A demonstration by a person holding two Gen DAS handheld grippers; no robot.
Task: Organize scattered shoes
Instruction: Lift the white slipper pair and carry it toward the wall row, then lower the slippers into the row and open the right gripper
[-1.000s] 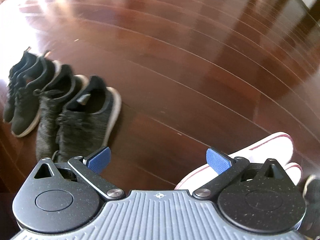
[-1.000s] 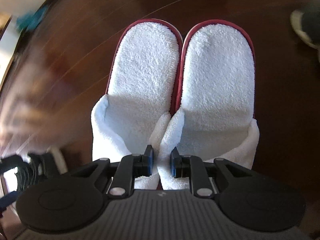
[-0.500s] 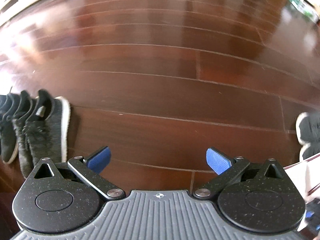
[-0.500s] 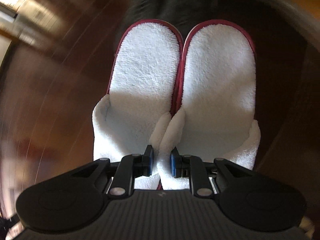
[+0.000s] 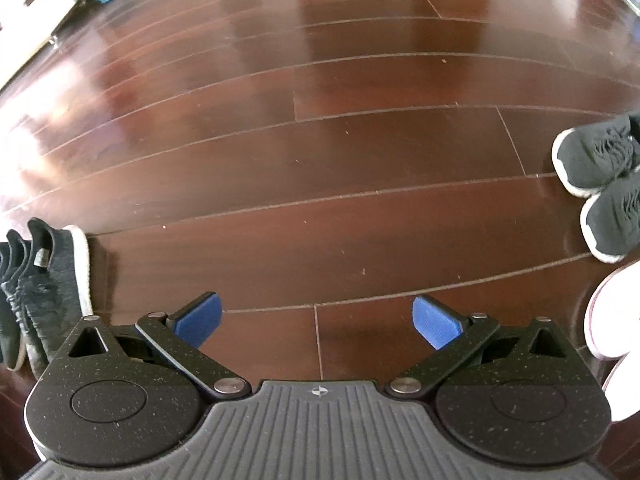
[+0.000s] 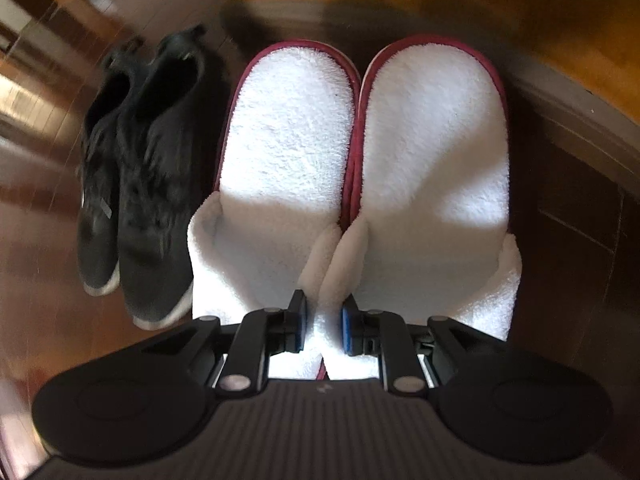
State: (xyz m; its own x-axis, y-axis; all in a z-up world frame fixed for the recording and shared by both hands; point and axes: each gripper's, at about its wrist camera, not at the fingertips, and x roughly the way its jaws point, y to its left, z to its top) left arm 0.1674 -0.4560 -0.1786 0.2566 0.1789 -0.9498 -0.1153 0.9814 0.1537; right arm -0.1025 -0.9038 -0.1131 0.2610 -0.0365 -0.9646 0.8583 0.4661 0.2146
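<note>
Nearest in the right wrist view, the right tongs (image 6: 322,330) are pinched on the inner heel edges of the white slippers (image 6: 360,168), holding the pair together with toes pointing away. A second ago the slippers hung over bare floor; now a pair of black sneakers (image 6: 140,184) lies just beside them on the left, toes toward the camera, and a dark baseboard with an orange-brown wall above it runs across the far side. That suggests the slippers have been carried to the row along the wall and are about ready to be set down next to the sneakers; whether their soles touch the floor yet I cannot tell.

In the left wrist view the left tongs (image 5: 318,322) stand wide and hold nothing, over the dark wood floor (image 5: 320,160). A second ago this camera faced two pairs of dark shoes up close; it has swung round, so those dark shoes (image 5: 48,284) now sit at the near left edge, a black pair (image 5: 600,184) has come into sight at the right edge, and a slipper (image 5: 612,320) shows just near of that pair.

No brand or writing can be read; small tabs on the shoes are too blurred.
</note>
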